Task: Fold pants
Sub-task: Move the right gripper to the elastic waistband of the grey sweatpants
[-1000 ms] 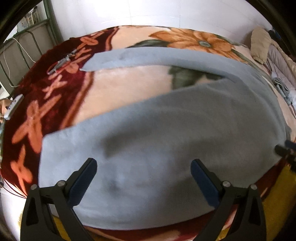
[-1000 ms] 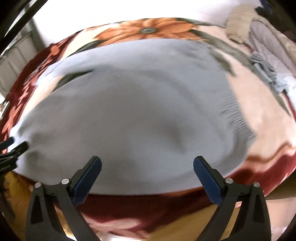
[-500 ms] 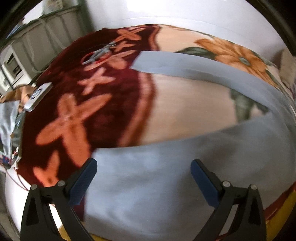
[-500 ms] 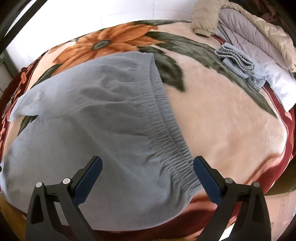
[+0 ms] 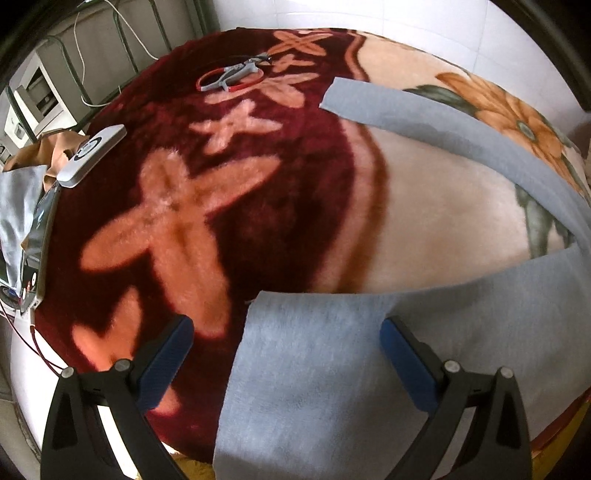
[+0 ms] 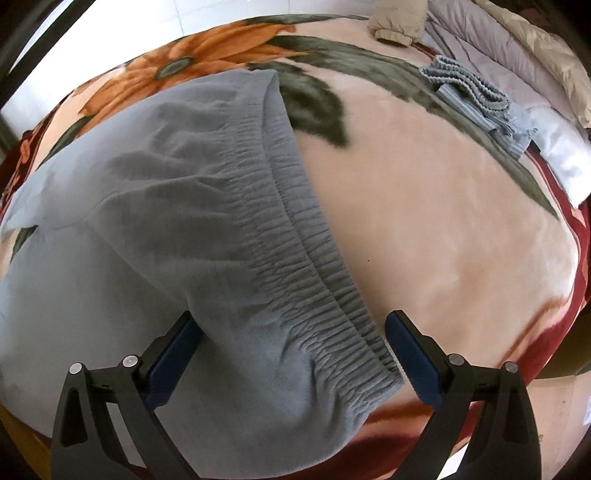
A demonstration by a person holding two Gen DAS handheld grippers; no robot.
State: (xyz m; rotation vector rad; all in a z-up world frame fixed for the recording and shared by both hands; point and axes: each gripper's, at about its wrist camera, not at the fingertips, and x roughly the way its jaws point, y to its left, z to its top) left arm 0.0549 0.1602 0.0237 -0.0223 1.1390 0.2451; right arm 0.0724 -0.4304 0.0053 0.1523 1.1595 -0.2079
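Note:
Grey-blue fleece pants (image 5: pixel 369 369) lie spread flat on a floral blanket, legs apart. In the left wrist view the near leg's cuff end (image 5: pixel 317 306) lies between my fingers, and the far leg (image 5: pixel 443 129) runs across the back. My left gripper (image 5: pixel 286 343) is open, low over that cuff. In the right wrist view the elastic waistband (image 6: pixel 306 251) runs diagonally toward me. My right gripper (image 6: pixel 291 339) is open, straddling the near waistband corner (image 6: pixel 369 373).
The plush blanket (image 5: pixel 207 184) covers the bed. Grey pliers with a red ring (image 5: pixel 232 75) and a white remote (image 5: pixel 92 153) lie at the left. Folded striped cloth (image 6: pixel 476 99), bedding (image 6: pixel 498 48) and a pillow (image 6: pixel 395 22) sit at the far right.
Both grippers swung outward: the left toward the leg cuff end, the right toward the waistband. Both have come lower and closer to the cloth. Jaws stayed open.

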